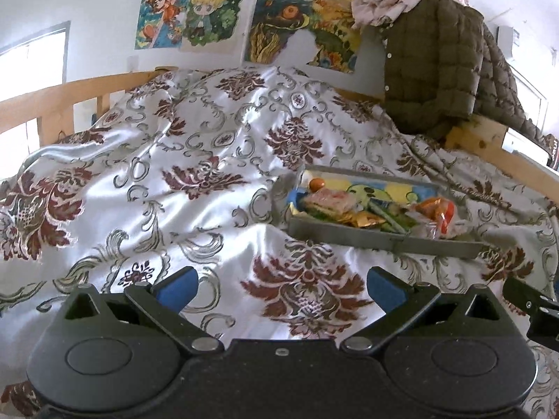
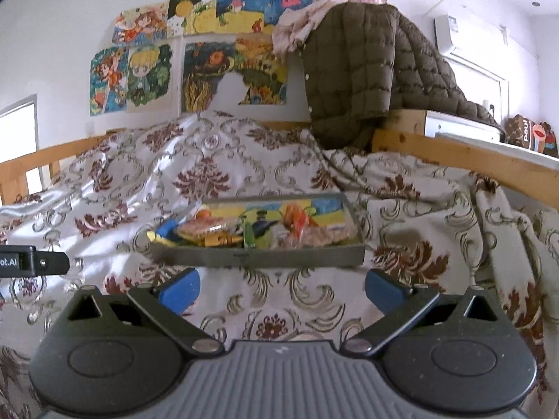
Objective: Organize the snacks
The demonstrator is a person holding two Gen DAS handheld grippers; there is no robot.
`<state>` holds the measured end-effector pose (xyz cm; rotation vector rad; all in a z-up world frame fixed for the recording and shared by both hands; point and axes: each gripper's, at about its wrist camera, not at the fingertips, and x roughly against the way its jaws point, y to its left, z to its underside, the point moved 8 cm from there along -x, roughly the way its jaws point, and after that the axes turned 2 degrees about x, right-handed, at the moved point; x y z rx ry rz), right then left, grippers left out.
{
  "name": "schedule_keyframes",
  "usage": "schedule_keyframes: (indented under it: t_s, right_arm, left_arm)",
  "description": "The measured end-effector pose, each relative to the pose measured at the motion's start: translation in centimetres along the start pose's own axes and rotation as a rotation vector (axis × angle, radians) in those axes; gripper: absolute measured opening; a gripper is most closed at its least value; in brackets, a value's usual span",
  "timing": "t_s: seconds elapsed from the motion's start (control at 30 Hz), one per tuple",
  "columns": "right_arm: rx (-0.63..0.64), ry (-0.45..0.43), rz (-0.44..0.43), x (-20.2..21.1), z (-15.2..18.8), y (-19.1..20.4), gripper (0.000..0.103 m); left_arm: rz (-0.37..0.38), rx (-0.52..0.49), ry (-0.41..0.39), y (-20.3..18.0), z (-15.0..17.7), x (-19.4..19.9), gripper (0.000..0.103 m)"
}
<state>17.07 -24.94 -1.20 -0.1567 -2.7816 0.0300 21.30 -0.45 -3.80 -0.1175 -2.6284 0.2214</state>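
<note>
Left wrist view: my left gripper hovers low over a bed spread with a shiny white cover patterned in dark red and grey, pointing toward the wall. Its jaws stand wide apart, blue pads facing each other, holding and touching nothing. One shallow grey tray lies on the cover ahead and to the right, well apart from my left jaws. It is crowded with snack packets: I can make out a pink one, a golden one, a green one and an orange one, plus a small orange round item at the far corner, but they overlap too much for a sure count. My right gripper, seen in the right wrist view, is level and faces the tray's near wall squarely, just short of it, not touching. Its jaws are also spread wide and empty. At the left edge of that view, a black part of my other tool pokes in. One brown quilted jacket hangs over the wooden bed rail behind the tray, and several colourful cartoon posters cover the wall.
</note>
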Motion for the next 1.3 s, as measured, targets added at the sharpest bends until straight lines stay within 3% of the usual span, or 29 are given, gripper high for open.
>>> schedule_keyframes:
  t_s: [1.0, 1.3]
  right_arm:
    - [0.002, 0.034, -0.036, -1.0, 1.1, 0.9, 0.103]
    - [-0.002, 0.047, -0.038, -1.2, 1.7, 1.6, 0.103]
  left_arm:
    - [-0.060, -0.062, 0.073, 0.2, 1.5, -0.8, 0.102]
    - [-0.041, -0.050, 0.083, 0.2, 1.8, -0.8, 0.102]
